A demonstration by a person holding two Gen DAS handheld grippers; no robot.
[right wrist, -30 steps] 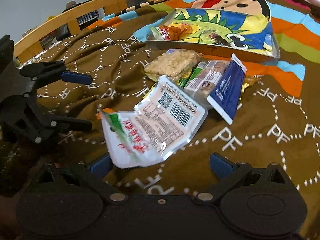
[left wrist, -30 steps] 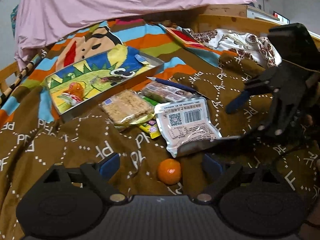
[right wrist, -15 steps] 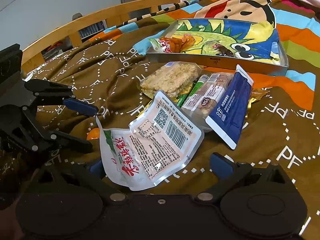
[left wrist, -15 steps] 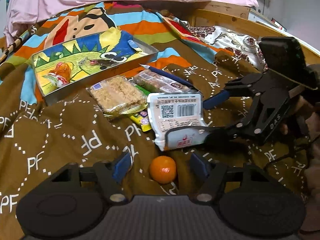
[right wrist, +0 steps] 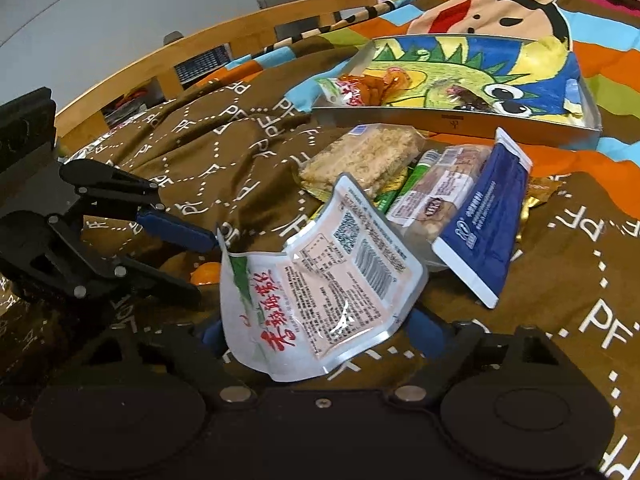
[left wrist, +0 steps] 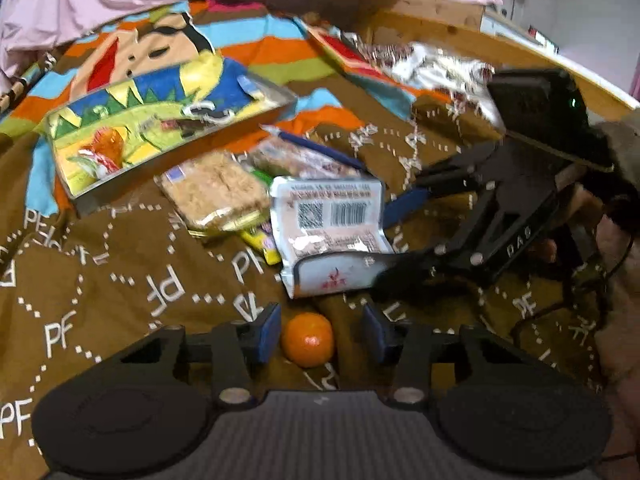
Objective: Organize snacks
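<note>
- Bedspread, brown with white lettering, covers the bed and carries all items.
- Tray with a cartoon-print lining lies at the far side; one wrapped snack sits in its corner.
- White pouch lies nearest the right claw, its lower end between the prongs. They have just been closing and stand apart; contact cannot be confirmed.
- Blue packet leans on the snack pile, just beside the pouch.
- Rice cake pack lies between tray and pouch.
- Orange rests between the left claw's pads. They have just been closing, with gaps visible on both sides.
</note>
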